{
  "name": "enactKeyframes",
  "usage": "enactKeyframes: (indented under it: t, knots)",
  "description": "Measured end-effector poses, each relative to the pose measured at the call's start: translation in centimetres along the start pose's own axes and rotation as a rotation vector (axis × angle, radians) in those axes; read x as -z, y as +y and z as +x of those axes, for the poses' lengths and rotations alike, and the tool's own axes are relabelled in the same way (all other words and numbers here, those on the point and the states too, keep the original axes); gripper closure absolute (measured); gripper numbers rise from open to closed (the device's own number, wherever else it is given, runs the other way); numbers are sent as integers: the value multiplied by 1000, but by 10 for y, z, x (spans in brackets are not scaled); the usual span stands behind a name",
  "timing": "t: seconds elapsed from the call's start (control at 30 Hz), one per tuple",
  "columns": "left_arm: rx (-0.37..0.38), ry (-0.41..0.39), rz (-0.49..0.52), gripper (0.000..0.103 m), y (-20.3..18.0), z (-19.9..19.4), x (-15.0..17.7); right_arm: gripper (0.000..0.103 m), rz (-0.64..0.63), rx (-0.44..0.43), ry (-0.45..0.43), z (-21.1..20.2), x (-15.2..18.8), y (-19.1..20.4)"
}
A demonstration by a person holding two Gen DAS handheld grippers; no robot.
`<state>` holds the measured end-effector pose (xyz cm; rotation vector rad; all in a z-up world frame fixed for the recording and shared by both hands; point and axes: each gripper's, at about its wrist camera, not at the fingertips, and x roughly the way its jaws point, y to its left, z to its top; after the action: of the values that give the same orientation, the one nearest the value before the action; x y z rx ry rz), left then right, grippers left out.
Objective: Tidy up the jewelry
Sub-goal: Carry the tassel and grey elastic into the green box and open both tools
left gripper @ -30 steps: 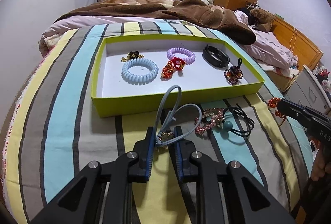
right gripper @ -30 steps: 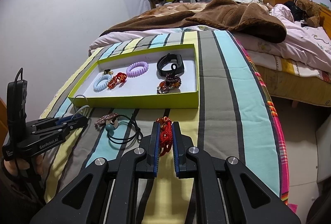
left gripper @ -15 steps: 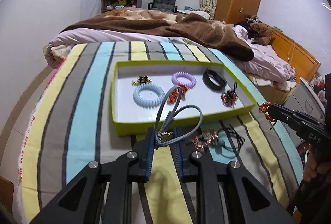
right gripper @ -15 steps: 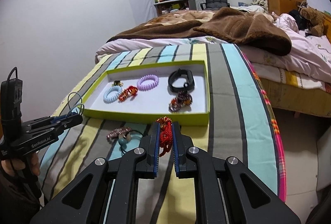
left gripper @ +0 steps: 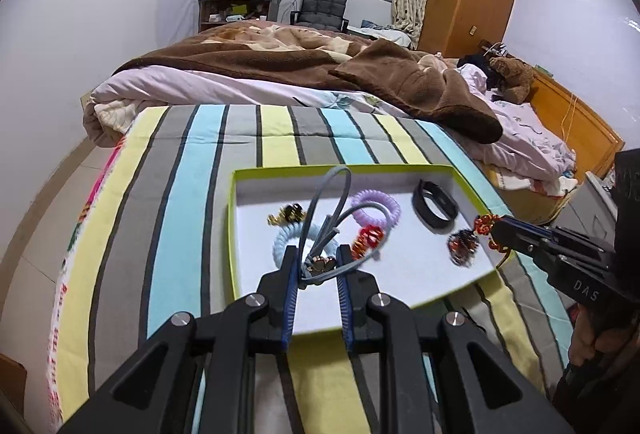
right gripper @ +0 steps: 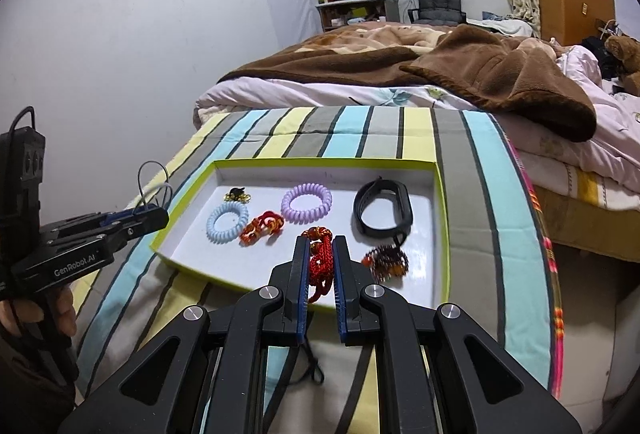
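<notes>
A green-rimmed white tray (left gripper: 234,226) (right gripper: 442,234) lies on the striped bedspread. In it are a blue coil hair tie (right gripper: 227,221), a purple coil tie (right gripper: 306,203), a black band (right gripper: 382,207), an orange-red piece (right gripper: 262,228), a gold-black piece (right gripper: 237,194) and a dark beaded piece (right gripper: 386,262). My left gripper (left gripper: 316,264) is shut on a grey-blue cord bracelet (left gripper: 328,201), held above the tray's near left part. My right gripper (right gripper: 320,254) is shut on a red knotted cord bracelet (right gripper: 320,262), held above the tray's near edge.
A black cord (right gripper: 310,366) lies on the bedspread below my right gripper. A brown blanket (left gripper: 300,61) and pink bedding lie beyond the tray. The bedspread's right edge (right gripper: 548,274) drops to the floor. A teddy bear (left gripper: 512,73) sits by the wooden headboard.
Both grippers have risen and moved forward from the bedspread in front of the tray to over the tray, each still holding its bracelet.
</notes>
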<state>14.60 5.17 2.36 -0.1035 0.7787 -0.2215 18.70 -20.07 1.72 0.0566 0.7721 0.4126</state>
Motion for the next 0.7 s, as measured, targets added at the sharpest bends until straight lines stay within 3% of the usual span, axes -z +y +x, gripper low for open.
enactKeyframes:
  t: [0.4,0.7]
  knots:
    - [-25,67,-38,84,18,41,-5,92,-18,1,93,63,-16,-5]
    - [-17,93,-56,83,20,54,-1,92,-52,34,123,81,-13,-4]
